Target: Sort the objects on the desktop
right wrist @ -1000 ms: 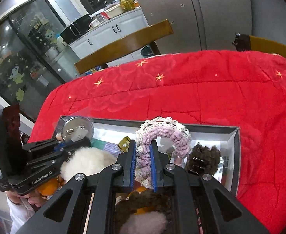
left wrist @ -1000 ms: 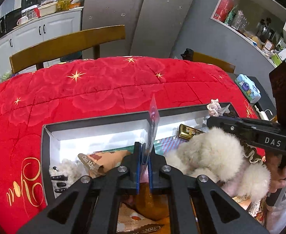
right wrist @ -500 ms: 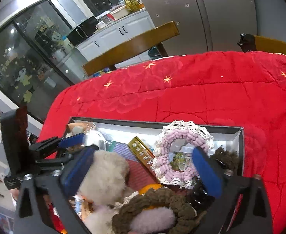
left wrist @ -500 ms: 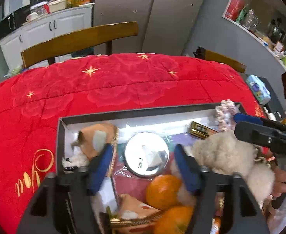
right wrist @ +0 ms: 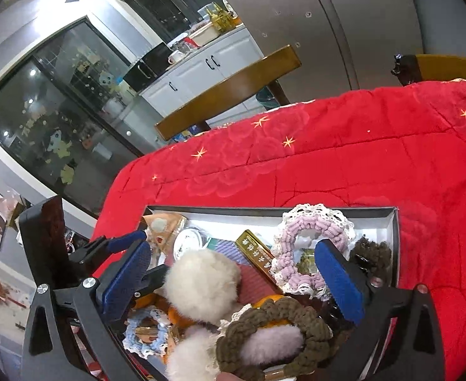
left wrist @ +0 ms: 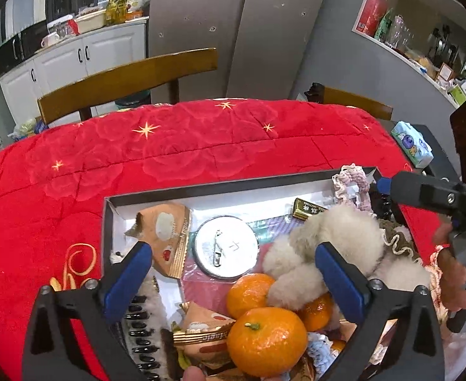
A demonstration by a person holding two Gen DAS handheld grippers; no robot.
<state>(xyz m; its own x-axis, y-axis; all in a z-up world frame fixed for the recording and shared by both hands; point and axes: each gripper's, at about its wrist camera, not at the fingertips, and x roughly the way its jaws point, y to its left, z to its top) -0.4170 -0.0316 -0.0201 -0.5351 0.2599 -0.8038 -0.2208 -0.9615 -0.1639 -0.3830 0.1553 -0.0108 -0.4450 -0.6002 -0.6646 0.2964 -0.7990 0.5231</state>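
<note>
A dark box with a white inside sits on the red quilted table and is full of small things. My left gripper is open and empty above it, over a round silver badge in a clear bag, oranges and a snack packet. My right gripper is open and empty over the same box. A pink crochet scrunchie lies in the box between its fingers, beside a white furry scrunchie and a brown one.
A gold bar-shaped packet and a black hair clip lie in the box. Wooden chairs stand behind the table. A tissue pack sits on a side surface at the right. The red cloth spreads beyond the box.
Both grippers opened. The left let go of the bagged silver badge and the right let go of the pink scrunchie; both now lie in the box. Both grippers have drawn back and up.
</note>
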